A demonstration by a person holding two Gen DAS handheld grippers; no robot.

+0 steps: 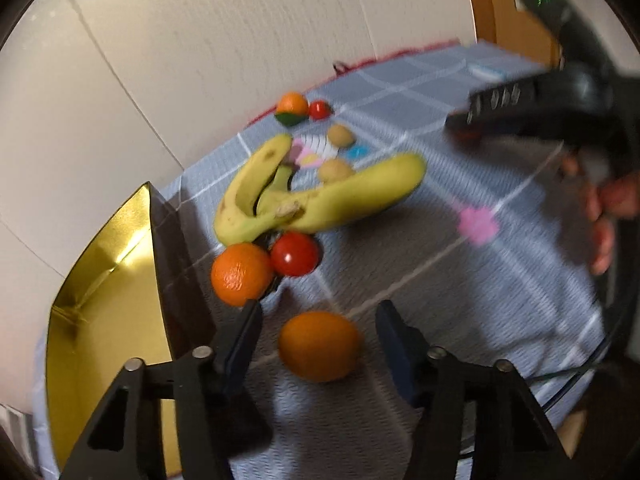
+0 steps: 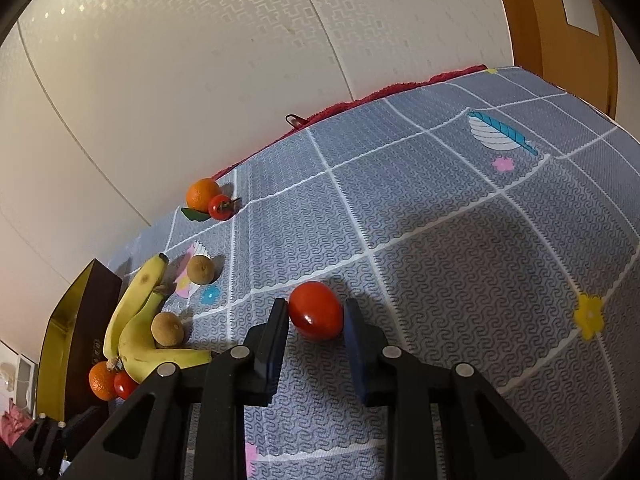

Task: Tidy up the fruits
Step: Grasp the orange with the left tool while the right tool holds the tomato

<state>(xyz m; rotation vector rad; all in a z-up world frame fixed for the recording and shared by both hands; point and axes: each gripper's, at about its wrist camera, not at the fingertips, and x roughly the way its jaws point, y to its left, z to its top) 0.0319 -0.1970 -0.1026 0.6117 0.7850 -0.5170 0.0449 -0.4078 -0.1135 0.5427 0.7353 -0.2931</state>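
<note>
An orange lies on the grey checked cloth between the fingers of my left gripper, which is open, with a gap on each side. My right gripper is shut on a red tomato, low over the cloth. In the left wrist view the right gripper is blurred at the upper right, with a hand behind it. Bananas, another orange and a tomato lie together beside a gold-lined box.
Two brown kiwis lie by the bananas. An orange with a leaf and a small tomato sit near the wall. The box's dark wall stands at the left. A wooden door is at the far right.
</note>
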